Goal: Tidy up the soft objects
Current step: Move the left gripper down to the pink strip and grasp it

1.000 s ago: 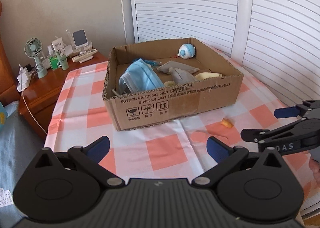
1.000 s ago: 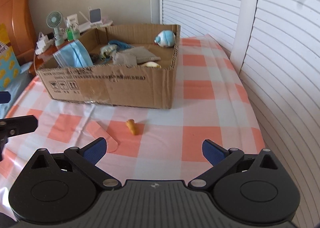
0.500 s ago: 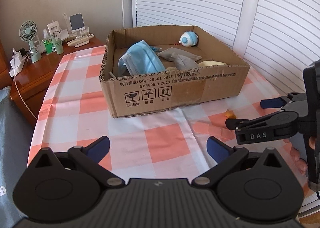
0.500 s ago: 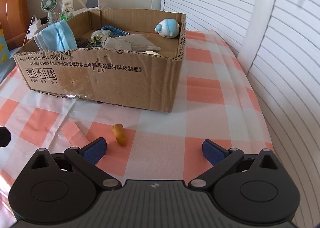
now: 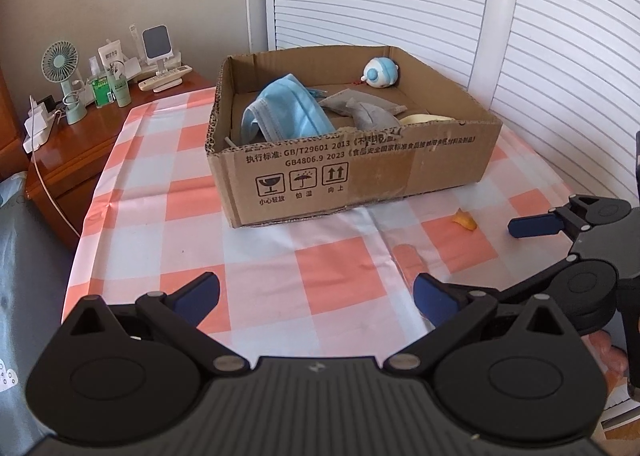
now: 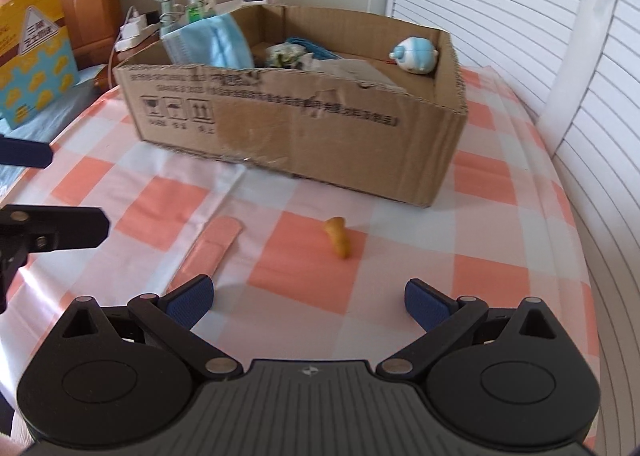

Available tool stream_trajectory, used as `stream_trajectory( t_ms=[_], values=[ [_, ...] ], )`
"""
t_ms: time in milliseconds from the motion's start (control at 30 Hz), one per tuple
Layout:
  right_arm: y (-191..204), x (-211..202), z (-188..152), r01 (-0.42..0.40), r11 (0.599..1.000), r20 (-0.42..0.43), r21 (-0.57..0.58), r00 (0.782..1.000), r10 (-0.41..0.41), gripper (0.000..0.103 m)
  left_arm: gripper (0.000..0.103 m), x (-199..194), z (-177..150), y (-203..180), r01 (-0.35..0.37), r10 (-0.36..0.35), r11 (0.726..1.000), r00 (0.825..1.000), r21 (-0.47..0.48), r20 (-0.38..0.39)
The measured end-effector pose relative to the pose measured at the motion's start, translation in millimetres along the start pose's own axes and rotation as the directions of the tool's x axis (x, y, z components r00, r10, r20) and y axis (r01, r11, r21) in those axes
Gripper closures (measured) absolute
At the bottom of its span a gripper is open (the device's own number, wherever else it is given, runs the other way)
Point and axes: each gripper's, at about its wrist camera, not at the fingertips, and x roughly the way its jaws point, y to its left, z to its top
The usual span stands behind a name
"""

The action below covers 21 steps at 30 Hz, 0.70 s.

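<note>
Cardboard box (image 5: 360, 176): open-topped, standing on the checked tablecloth (image 5: 168, 176).
Box contents: a blue face mask (image 5: 286, 110) propped at the left end, grey cloth (image 5: 362, 112) in the middle, a round blue-and-white plush (image 5: 380, 73) in the far right corner, a pale item (image 5: 424, 120) by the near wall.
Outside the box: a small orange piece (image 6: 338, 240) and a pink adhesive plaster (image 6: 212, 246) lying flat on the cloth just in front of it.
Left gripper (image 5: 316, 294): fingers spread wide, empty, above the cloth.
Right gripper (image 6: 306, 300): fingers spread wide, empty, the orange piece ahead between them.
</note>
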Motion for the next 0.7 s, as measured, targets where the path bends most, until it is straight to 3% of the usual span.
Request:
stream_trajectory(
  t_ms=[267, 700],
  values=[
    [-16, 1, -3, 0.033, 0.999, 0.041, 0.025, 0.999, -0.034, 0.0, 0.001, 2, -1, 0, 0.004, -0.004, 1.0, 1.0, -0.003, -0.008],
    [-50, -8, -18, 0.121, 0.988, 0.04, 0.094, 0.991, -0.125, 0.0, 0.001, 33, -4, -31, 0.079, -0.074, 0.995, 0.994, 0.061, -0.08]
  ],
)
